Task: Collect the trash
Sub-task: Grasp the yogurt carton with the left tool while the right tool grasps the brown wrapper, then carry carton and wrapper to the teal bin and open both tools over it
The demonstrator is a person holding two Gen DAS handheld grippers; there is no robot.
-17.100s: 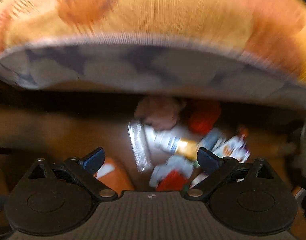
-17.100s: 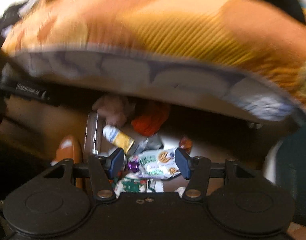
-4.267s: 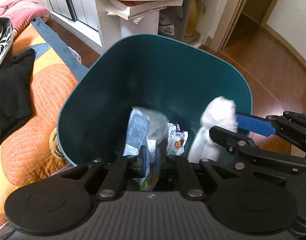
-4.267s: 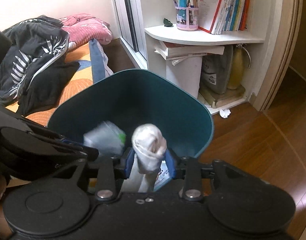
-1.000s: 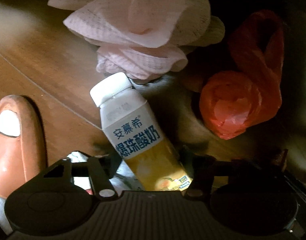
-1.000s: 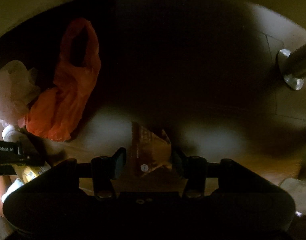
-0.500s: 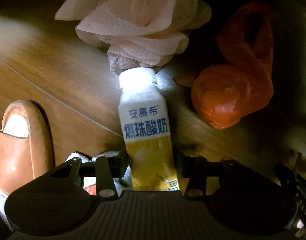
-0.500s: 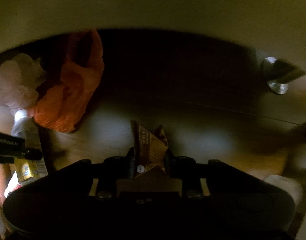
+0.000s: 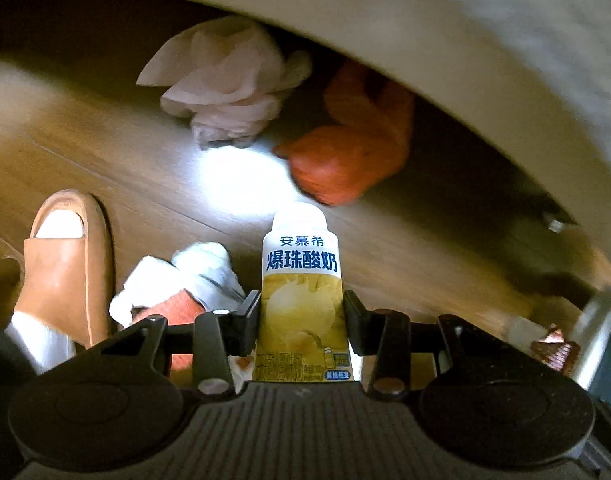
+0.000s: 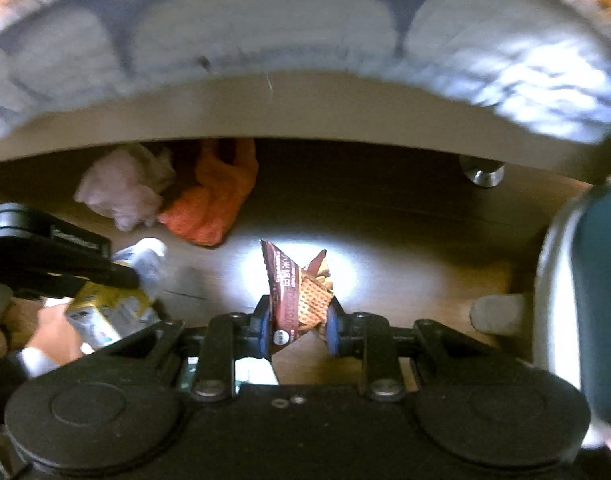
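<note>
My left gripper (image 9: 301,312) jaws clamp the yogurt bottle (image 9: 301,292) at lower centre; my right gripper (image 10: 298,320) jaws pinch the snack wrapper (image 10: 299,288) (crumpled, thin). I'd lift both steadily, clear of the bed frame (image 10: 305,112) above, keeping pressure even.

Left gripper (image 9: 301,320): black body, 2 round discs behind the fingers (image 9: 249,312), silver screws, ribbed grey plate. Right gripper (image 10: 298,328): black, blue-padded fingers (image 10: 331,330). Foot: white sock, tan slipper (image 9: 65,264).
</note>
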